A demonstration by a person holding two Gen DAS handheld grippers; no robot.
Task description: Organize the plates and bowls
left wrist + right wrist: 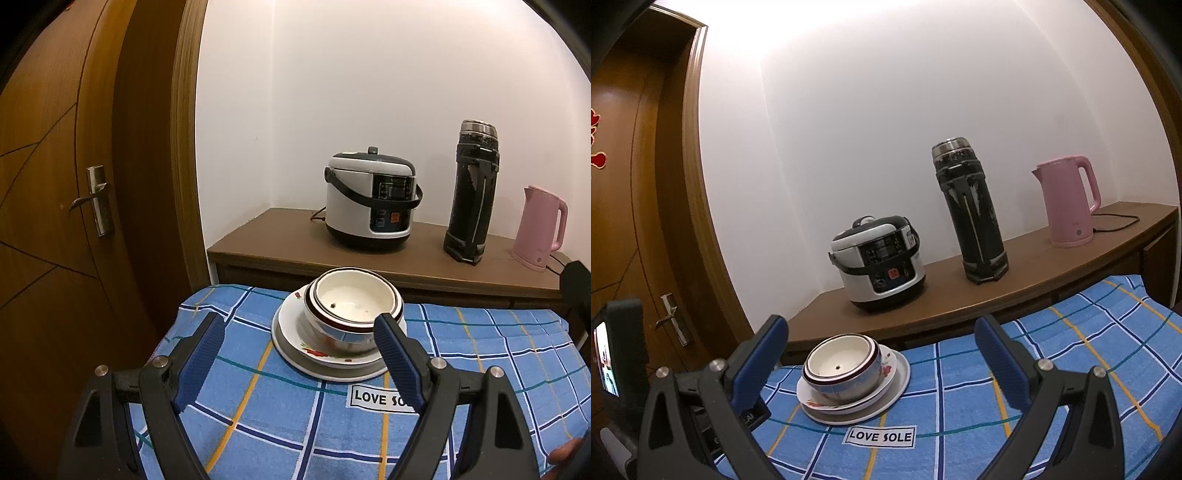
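Bowls (356, 308) are nested on stacked plates (295, 332) near the desk's (258, 424) far edge; both grippers' (299, 354) (881, 354) jaws are held released, grasping nothing.

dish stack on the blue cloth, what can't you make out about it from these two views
- Number of bowls: both views, nested rims hide the count.
- Plates: both views, the bowls cover their middles, so the flower pattern shows only in part.
- Dark specks in the top bowl: too small to identify.
- Cloth label: left wrist view, the left gripper cuts it off.
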